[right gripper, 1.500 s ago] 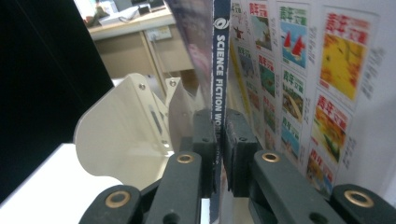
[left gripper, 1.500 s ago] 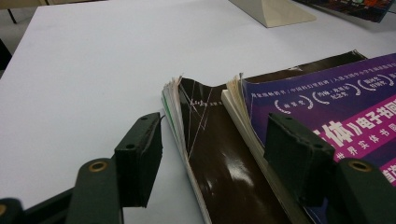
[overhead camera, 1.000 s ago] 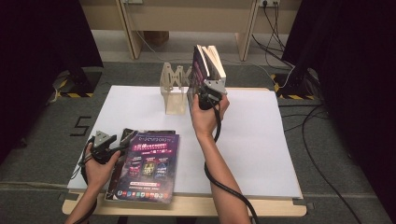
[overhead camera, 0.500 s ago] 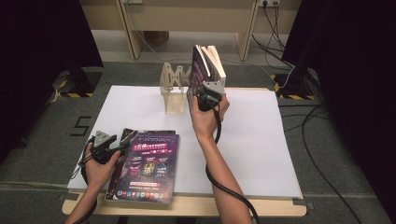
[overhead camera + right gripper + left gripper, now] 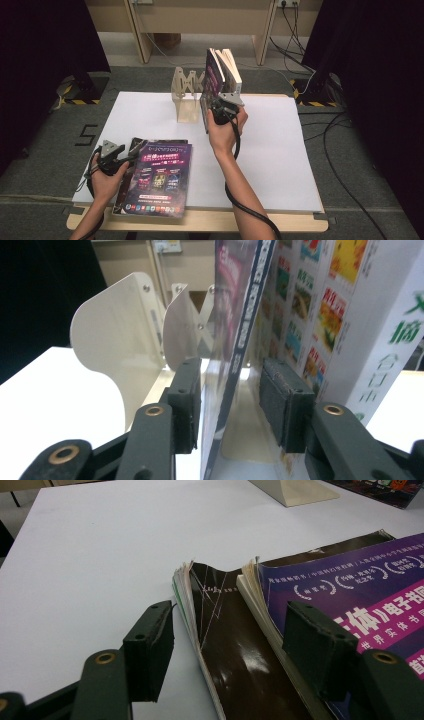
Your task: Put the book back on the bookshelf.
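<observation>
A thin purple magazine (image 5: pixel 235 340) stands upright in the cream book rack (image 5: pixel 187 97), beside a thicker white book (image 5: pixel 360 315). My right gripper (image 5: pixel 230 405) straddles the magazine's lower spine. Its jaws have just been opening, and its pads (image 5: pixel 185 400) stand off both covers, so it is open. In the high view this gripper (image 5: pixel 220 107) sits at the foot of the upright books (image 5: pixel 222 75). At the table's near left, my left gripper (image 5: pixel 232 645) is open around the corner of a brown-covered magazine (image 5: pixel 225 645). That one lies under a purple magazine (image 5: pixel 350 605).
The white table board (image 5: pixel 280 150) has bare room to the right of the arms. The flat stack of magazines (image 5: pixel 157 177) lies by the front edge. Cables trail over the floor on the right, and a wooden bench stands behind the table.
</observation>
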Demonstrator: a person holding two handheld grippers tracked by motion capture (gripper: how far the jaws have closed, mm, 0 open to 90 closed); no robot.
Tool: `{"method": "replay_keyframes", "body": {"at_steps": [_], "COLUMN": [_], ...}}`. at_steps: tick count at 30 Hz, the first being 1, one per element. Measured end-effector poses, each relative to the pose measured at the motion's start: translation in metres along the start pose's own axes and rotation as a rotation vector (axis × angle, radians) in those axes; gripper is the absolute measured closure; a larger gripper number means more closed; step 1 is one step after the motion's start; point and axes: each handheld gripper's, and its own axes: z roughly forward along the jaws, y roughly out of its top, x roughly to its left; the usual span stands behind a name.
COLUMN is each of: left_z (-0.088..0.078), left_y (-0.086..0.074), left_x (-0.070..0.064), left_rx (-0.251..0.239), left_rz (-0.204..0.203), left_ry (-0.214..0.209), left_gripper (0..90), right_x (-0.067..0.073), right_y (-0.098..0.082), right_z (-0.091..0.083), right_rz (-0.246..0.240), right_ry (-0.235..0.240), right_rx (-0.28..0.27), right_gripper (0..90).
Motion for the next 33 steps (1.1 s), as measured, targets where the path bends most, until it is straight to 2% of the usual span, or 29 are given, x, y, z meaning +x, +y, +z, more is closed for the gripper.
{"method": "replay_keyframes", "body": {"at_steps": [16, 23, 27, 33], "left_z": [0.000, 0.002, 0.002, 0.001], "left_y": [0.000, 0.001, 0.002, 0.013], "left_x": [0.003, 0.002, 0.002, -0.006], "left_rx": [0.000, 0.017, 0.025, 0.030], "left_rz": [-0.027, -0.021, -0.040, -0.015], "left_ry": [-0.008, -0.015, -0.031, -0.048], "left_gripper": [36.4, 37.6, 38.0, 39.1], "right_x": [-0.005, -0.008, -0.008, -0.007], "right_y": [-0.019, -0.032, -0.040, -0.053], "right_z": [-0.012, -0.014, -0.014, -0.011], "right_rz": [-0.016, -0.007, -0.013, -0.008], "right_ry": [0.061, 0.085, 0.096, 0.119], "right_rx": [0.081, 0.141, 0.176, 0.222], "right_gripper": [58.2, 57.8, 57.6, 57.4]}}
